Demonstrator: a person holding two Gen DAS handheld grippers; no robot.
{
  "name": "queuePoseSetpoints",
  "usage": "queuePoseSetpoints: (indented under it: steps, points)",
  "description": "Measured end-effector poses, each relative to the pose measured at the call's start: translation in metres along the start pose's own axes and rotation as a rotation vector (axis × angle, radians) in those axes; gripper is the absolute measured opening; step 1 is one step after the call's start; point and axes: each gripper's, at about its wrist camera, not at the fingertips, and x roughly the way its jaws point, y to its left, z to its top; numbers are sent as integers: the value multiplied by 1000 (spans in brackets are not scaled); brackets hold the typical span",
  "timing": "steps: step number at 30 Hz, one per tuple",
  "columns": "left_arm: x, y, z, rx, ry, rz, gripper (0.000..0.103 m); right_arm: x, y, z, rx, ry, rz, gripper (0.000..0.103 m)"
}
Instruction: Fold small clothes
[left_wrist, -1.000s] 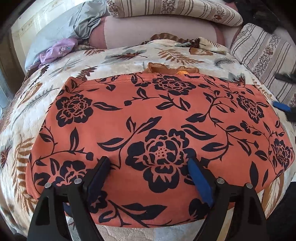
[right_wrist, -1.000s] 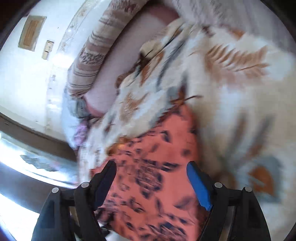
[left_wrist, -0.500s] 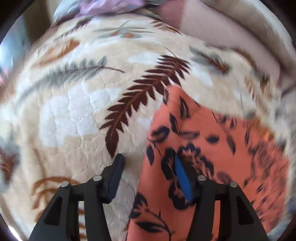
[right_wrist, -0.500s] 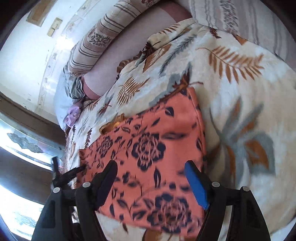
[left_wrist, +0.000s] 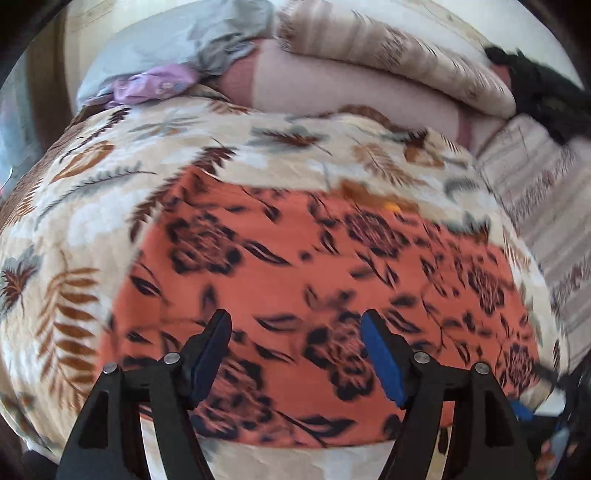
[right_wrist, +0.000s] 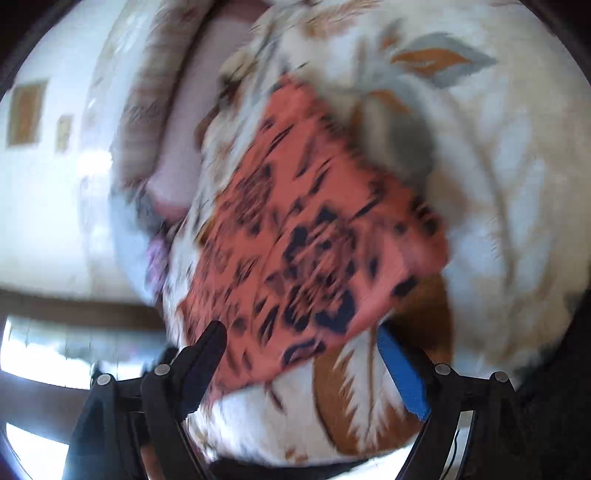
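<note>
A: Where does the orange floral garment (left_wrist: 325, 280) lie?

B: Flat on the leaf-print blanket (left_wrist: 92, 192) that covers the bed, with its long side running left to right across the left wrist view. Pillows (left_wrist: 388, 62) are stacked well behind it.

A: And the left gripper (left_wrist: 295, 354)?

B: It hangs over the near long edge, somewhat left of the middle, pointing down at the cloth. Its jaws have just been opening and stand wide, with cloth below them but nothing pinched.

A: The right gripper (right_wrist: 303, 362)?

B: Its jaws have just been opening too, and stand wide, empty. The picture is blurred, but the garment's near corner (right_wrist: 295, 350) sits right between the fingertips, with the rest stretching up and away to the left.

A: So which one is better placed?

B: I judge the right one, since it faces a corner. The left one sits on a plain edge. The long axis suggests folding one short end across to the other.
</note>
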Motion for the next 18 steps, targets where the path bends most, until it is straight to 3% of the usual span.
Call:
queuePoseSetpoints:
  steps: [1, 4, 5, 7, 10, 14, 18]
  points:
    - [4, -9, -7, 22, 14, 7, 73, 0, -2, 3, 35, -28, 33, 87]
    - [27, -27, -21, 93, 77, 72, 74, -3, 3, 8, 38, -96, 14, 82]
    - [27, -31, -23, 124, 54, 95, 74, -4, 7, 8, 22, -101, 11, 68]
    - [25, -34, -23, 144, 51, 114, 75, -6, 13, 8, -20, -115, -29, 57]
    - [24, -30, -19, 110, 69, 102, 75, -4, 11, 11, -10, -109, -38, 58]
    - [24, -29, -20, 115, 72, 108, 75, 3, 13, 13, -12, -110, -32, 70]
    - [18, -32, -18, 108, 74, 100, 75, 5, 13, 15, -30, -114, -45, 70]
